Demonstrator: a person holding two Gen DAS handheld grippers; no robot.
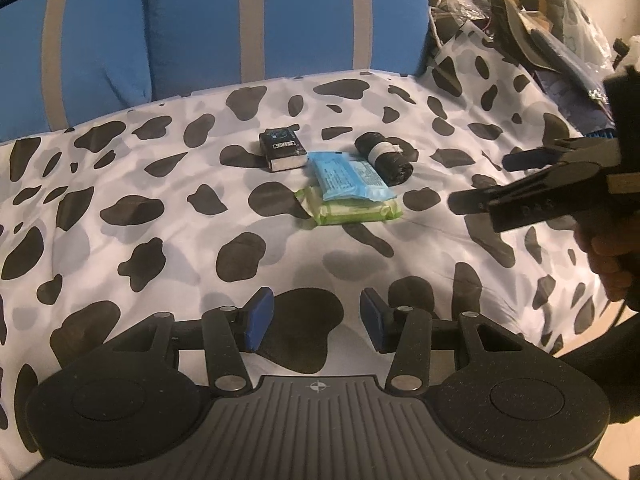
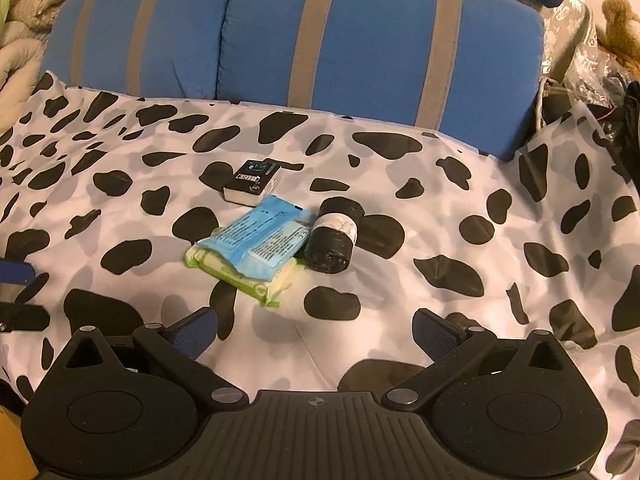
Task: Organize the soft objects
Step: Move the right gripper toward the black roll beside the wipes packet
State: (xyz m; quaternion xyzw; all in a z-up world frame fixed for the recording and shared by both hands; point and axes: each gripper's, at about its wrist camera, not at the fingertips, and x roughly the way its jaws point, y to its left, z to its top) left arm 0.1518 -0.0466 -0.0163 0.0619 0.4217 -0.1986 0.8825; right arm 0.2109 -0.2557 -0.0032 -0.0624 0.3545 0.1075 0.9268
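Four items sit together on the cow-print sheet [image 1: 168, 248]: a small black box [image 1: 283, 154], a blue wipes pack [image 1: 348, 178] lying on a green pack [image 1: 352, 210], and a black bag roll [image 1: 384, 158] with a white band. My left gripper [image 1: 317, 320] is open over bare sheet, well short of the items. My right gripper [image 1: 478, 181] comes in from the right, held by a hand. In the right wrist view, the right gripper [image 2: 316, 336] is wide open just short of the green pack [image 2: 248, 276], blue pack [image 2: 260, 236], roll [image 2: 334, 240] and box [image 2: 254, 182].
Blue cushions with grey stripes [image 2: 360, 40] stand along the back of the sheet. A heap of bags and clutter [image 1: 540, 20] lies at the far right, with a brown plush toy [image 2: 618, 20]. A beige quilt [image 2: 20, 40] is bunched at the far left.
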